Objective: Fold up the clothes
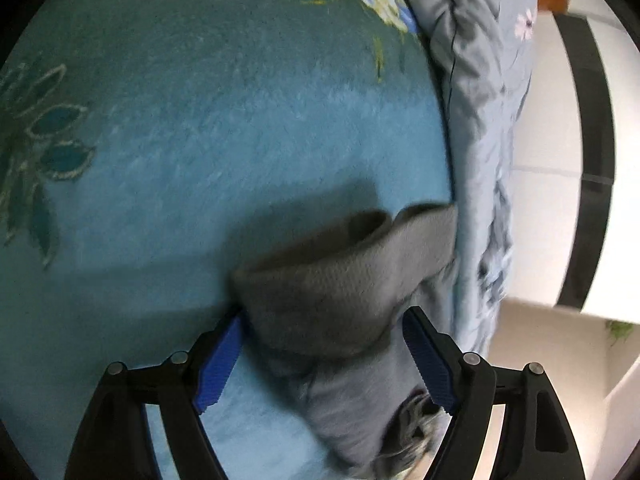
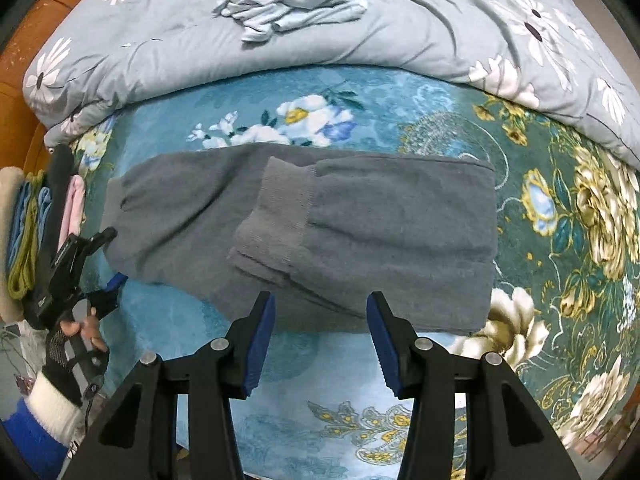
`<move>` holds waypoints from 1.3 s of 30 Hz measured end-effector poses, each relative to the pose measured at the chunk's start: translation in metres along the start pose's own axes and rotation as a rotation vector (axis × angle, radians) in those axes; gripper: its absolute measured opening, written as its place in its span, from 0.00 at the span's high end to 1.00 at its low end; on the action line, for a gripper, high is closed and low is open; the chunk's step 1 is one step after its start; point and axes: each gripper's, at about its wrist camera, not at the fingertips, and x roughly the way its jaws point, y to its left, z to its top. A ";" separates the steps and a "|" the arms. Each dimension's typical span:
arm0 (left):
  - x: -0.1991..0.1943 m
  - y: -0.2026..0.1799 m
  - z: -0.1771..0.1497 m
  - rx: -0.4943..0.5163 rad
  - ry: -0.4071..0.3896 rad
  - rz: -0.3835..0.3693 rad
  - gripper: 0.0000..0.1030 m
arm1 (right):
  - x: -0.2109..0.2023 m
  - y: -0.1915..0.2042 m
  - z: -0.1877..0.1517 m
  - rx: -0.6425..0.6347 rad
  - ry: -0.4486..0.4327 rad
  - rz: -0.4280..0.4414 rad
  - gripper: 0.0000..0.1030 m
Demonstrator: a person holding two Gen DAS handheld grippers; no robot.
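Grey trousers (image 2: 312, 228) folded on blanket (image 2: 560, 200), both grippers open

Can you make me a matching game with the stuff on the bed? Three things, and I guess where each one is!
Things:
1. grey pants
2. crumpled light blue garment
3. stack of folded clothes

Places:
A. on top of the flowered quilt
B. at the bed's left edge
C. flat on the teal blanket, in the middle

Pairs: 1-C, 2-A, 3-B
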 end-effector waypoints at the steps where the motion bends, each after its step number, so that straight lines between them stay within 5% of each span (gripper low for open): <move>1: 0.001 -0.002 0.003 0.003 -0.005 -0.008 0.23 | -0.001 0.001 0.000 -0.005 -0.004 0.002 0.52; 4: 0.003 -0.010 0.011 0.025 -0.017 -0.007 0.45 | -0.003 0.000 0.002 -0.004 -0.010 0.008 0.52; 10: -0.005 -0.038 0.005 0.113 -0.053 0.020 0.69 | -0.012 -0.010 0.003 0.010 -0.030 0.021 0.52; 18: -0.024 -0.115 -0.036 0.351 -0.106 0.049 0.76 | -0.033 -0.043 0.006 0.067 -0.078 0.062 0.52; 24: -0.024 -0.219 -0.112 0.645 -0.078 -0.020 0.76 | -0.048 -0.089 -0.003 0.133 -0.123 0.101 0.52; 30: 0.027 -0.299 -0.223 0.893 0.065 -0.071 0.76 | -0.058 -0.148 -0.020 0.213 -0.147 0.118 0.52; 39: 0.162 -0.298 -0.369 1.030 0.342 0.109 0.76 | -0.054 -0.233 -0.062 0.362 -0.137 0.119 0.52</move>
